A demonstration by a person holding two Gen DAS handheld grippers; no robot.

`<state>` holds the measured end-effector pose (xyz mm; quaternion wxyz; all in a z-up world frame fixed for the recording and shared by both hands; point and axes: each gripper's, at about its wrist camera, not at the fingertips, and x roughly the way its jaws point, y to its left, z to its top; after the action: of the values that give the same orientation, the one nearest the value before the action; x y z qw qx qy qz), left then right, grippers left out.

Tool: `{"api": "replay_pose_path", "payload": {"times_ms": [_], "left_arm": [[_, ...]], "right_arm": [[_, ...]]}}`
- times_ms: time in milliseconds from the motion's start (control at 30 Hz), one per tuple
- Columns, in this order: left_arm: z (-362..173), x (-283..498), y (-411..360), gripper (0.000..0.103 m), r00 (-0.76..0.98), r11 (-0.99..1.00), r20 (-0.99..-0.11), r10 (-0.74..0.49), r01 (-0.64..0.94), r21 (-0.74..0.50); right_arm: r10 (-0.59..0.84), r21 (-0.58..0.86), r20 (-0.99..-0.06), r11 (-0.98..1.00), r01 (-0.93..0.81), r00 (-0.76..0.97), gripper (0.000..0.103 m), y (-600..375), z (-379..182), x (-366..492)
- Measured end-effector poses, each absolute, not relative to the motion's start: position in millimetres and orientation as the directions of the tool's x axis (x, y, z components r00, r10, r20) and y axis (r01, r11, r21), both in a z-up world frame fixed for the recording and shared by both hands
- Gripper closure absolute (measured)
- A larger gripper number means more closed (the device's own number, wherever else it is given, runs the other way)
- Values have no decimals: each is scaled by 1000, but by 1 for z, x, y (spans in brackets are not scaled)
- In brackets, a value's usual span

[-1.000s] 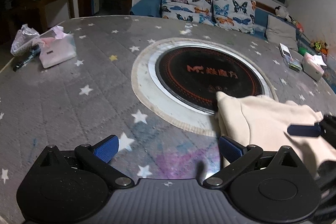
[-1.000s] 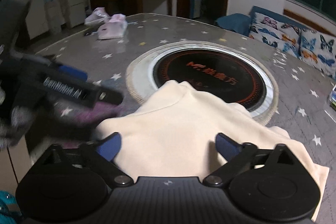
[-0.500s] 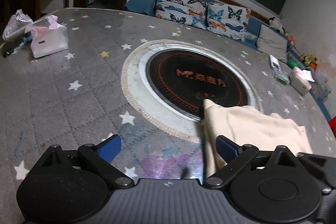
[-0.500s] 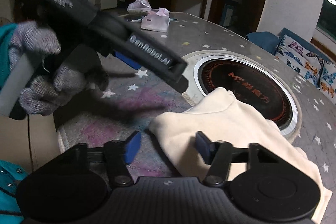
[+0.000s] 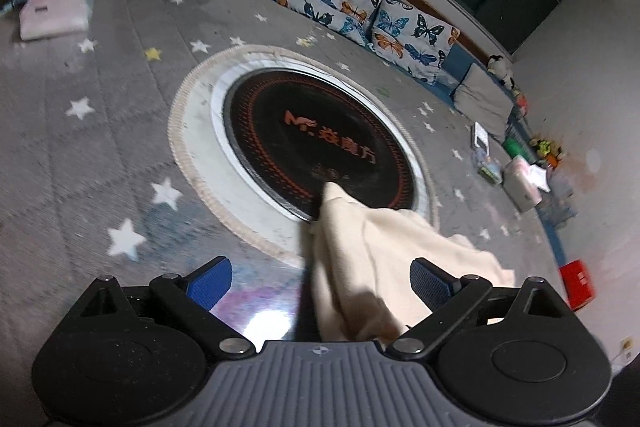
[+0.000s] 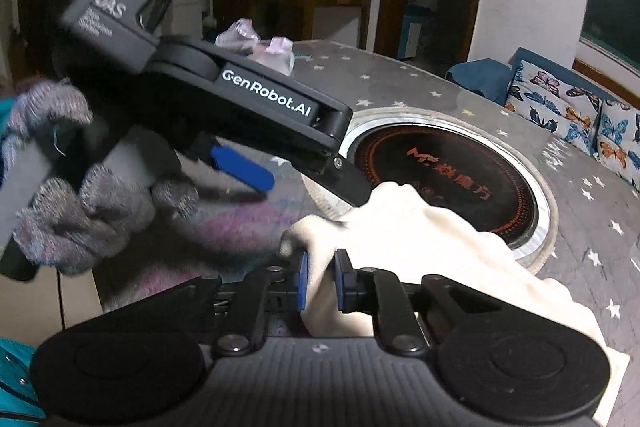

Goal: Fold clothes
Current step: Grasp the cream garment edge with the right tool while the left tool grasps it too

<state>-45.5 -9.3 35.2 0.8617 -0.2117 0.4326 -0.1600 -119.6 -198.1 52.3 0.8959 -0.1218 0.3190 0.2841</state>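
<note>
A cream garment (image 5: 384,251) lies on the grey star-patterned table cover, its far tip over the black round hotplate (image 5: 320,143). My left gripper (image 5: 320,279) is open, with the garment's near edge between its blue pads. In the right wrist view my right gripper (image 6: 321,281) is shut on a raised fold of the cream garment (image 6: 432,239). The left gripper (image 6: 256,187), held by a gloved hand, hangs just above the garment's left corner.
A pink tissue pack (image 5: 56,7) and plastic bag sit at the table's far left. Small boxes and a tissue pack (image 5: 524,183) lie at the right edge. A butterfly-print sofa (image 5: 372,15) stands behind the table. The hotplate's white rim (image 5: 200,131) circles the centre.
My right gripper has closed from wide open onto the garment's near edge and lifted a fold. My left gripper has tilted and moved in over the garment's left corner.
</note>
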Motion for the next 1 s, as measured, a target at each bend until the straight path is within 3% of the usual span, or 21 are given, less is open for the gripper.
{"api": "replay_pose_path", "payload": {"times_ms": [333,433,533,600,667,800,900,1000], "left_arm": [[23,-30,-24,10,497,766,-660,-563,15,-643],[19,-26,-29,23,479,732,-644,-597,-4,-681],[11,-22,-29,44,458,701,-634,-622,-35,-713],[6,-20,-29,66,447,689,-635,-630,-53,-722],[3,-19,-29,77,445,691,-638,-628,-59,-721],[1,-19,-26,82,449,698,-643,-621,-57,-714],[2,-20,-28,82,455,711,-647,-612,-43,-702],[4,-21,-30,82,461,725,-653,-601,-29,-688]], "right_arm": [[478,55,-587,829,-557,653,93,-225,67,-120],[488,64,-585,825,-562,648,93,-226,65,-120],[496,70,-586,819,-569,642,93,-227,63,-121],[499,70,-587,816,-574,637,93,-227,62,-122],[500,73,-590,815,-575,634,93,-228,61,-122],[503,93,-592,819,-567,629,90,-233,60,-121],[496,103,-587,830,-548,640,83,-241,62,-124],[476,119,-578,852,-509,662,82,-256,64,-126]]}}
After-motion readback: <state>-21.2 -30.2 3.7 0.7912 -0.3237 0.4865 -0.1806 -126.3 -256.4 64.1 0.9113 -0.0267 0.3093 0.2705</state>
